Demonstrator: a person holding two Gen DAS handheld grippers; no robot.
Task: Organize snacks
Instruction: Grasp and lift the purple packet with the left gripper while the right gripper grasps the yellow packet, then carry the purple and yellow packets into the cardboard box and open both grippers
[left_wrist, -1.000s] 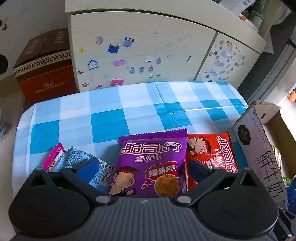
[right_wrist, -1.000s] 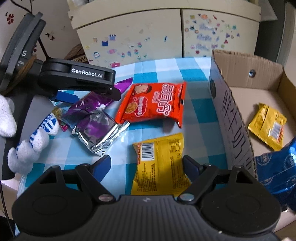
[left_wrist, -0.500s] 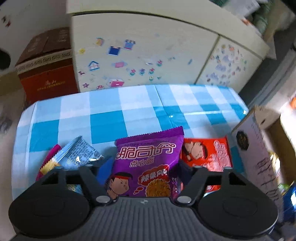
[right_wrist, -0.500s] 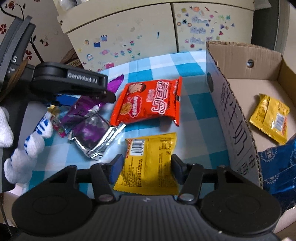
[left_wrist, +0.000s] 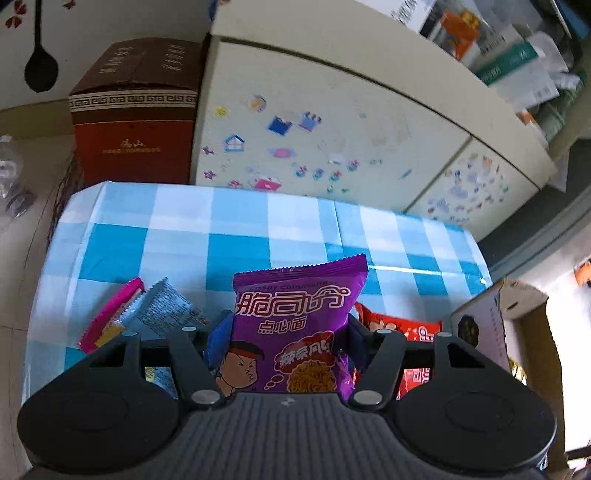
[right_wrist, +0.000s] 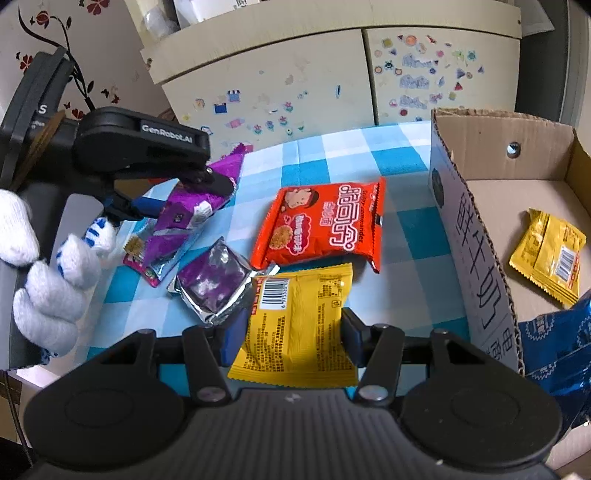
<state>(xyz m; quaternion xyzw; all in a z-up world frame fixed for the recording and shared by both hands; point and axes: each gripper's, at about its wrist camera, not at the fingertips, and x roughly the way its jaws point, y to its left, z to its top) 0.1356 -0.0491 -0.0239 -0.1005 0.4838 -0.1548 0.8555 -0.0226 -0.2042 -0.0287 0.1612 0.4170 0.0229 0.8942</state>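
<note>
2 grippers, each clamped on 1 snack packet beside the cardboard box (right_wrist: 476, 236). Left gripper (left_wrist: 284, 332): jaws pinched against both sides of the purple packet (left_wrist: 295, 325), held upright and lifted off the blue-and-white checked tablecloth (left_wrist: 240, 236), well to the left of the box. Right gripper (right_wrist: 290, 332): jaws closed on the lower half of the yellow packet (right_wrist: 299, 317), barcode side up, just left of the box's printed wall; whether its far end rests on the cloth or is raised, cannot tell. On the cloth left of the box, seen from the right wrist: red packet (right_wrist: 321, 225) lying flat nearest the box wall, 1 corner touching the yellow packet's far edge; silver-and-purple foil packet (right_wrist: 214, 280) further left, touching the yellow packet's left edge; a pink-edged wrapper (right_wrist: 142, 267) further left again, under the raised purple packet. Inside the box: 1 small yellow packet (right_wrist: 550, 254) flat on the floor toward the far right wall, and a blue packet (right_wrist: 554, 343) at the near right corner. White knitted glove (right_wrist: 55, 288) wrapped around the left tool's handle, far left of the box. Beyond the table, behind the box: cream cabinet (right_wrist: 295, 81) covered in small stickers, and a red-brown carton (left_wrist: 133, 122) beside it in the left wrist view.
</note>
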